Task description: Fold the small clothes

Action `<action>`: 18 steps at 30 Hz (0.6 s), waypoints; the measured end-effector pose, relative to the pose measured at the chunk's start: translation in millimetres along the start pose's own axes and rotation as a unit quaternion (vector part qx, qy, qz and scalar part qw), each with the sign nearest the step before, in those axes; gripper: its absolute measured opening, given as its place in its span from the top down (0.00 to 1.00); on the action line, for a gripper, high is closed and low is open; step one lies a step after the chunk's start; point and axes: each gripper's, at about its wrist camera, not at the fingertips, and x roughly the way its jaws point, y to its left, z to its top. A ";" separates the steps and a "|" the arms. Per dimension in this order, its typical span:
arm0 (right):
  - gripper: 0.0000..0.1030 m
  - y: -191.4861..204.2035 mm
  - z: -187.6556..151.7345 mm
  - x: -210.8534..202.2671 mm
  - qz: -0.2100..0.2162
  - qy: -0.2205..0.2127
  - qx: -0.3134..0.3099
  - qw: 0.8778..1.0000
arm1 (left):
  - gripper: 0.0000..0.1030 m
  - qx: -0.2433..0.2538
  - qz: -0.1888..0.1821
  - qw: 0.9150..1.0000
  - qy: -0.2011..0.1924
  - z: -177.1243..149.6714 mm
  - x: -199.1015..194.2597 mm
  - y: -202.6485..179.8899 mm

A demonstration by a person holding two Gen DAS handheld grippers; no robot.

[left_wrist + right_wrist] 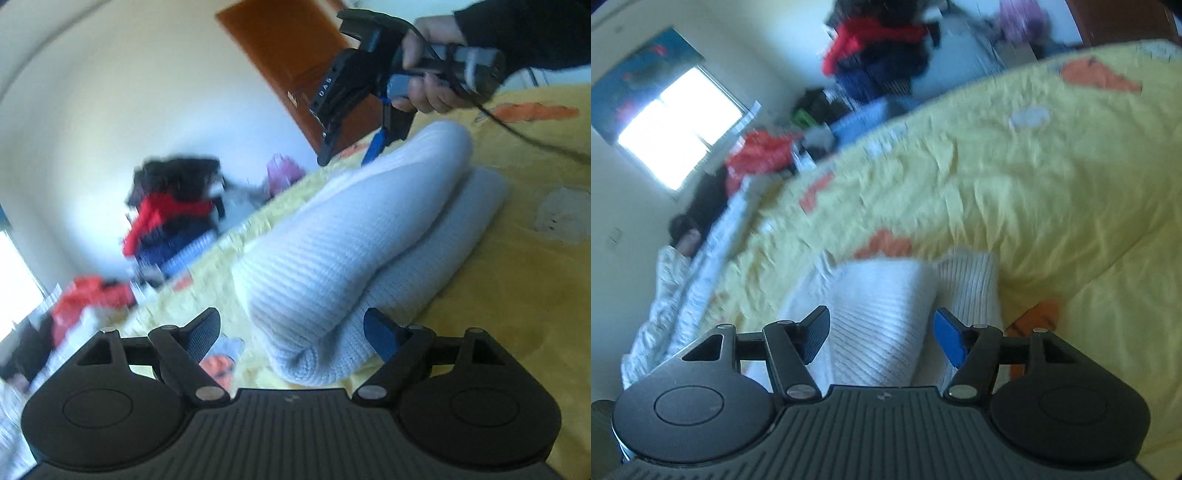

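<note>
A white ribbed knit garment lies folded in layers on the yellow bedspread. My left gripper is open, its fingers on either side of the near end of the garment, not closed on it. My right gripper shows in the left wrist view, held in a hand above the garment's far end, fingers pointing down and apart. In the right wrist view the right gripper is open, with the garment just beyond and between its fingers.
The bedspread has orange and white patches. A pile of red, dark and blue clothes stands beyond the bed's edge. A brown door is behind. A bright window is at the left.
</note>
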 end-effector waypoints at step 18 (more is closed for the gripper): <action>0.74 -8.7 -32.1 -2.0 -0.051 -0.011 -0.034 0.998 | 0.76 -0.037 -0.021 0.999 -0.001 -1.3 9.3 12.4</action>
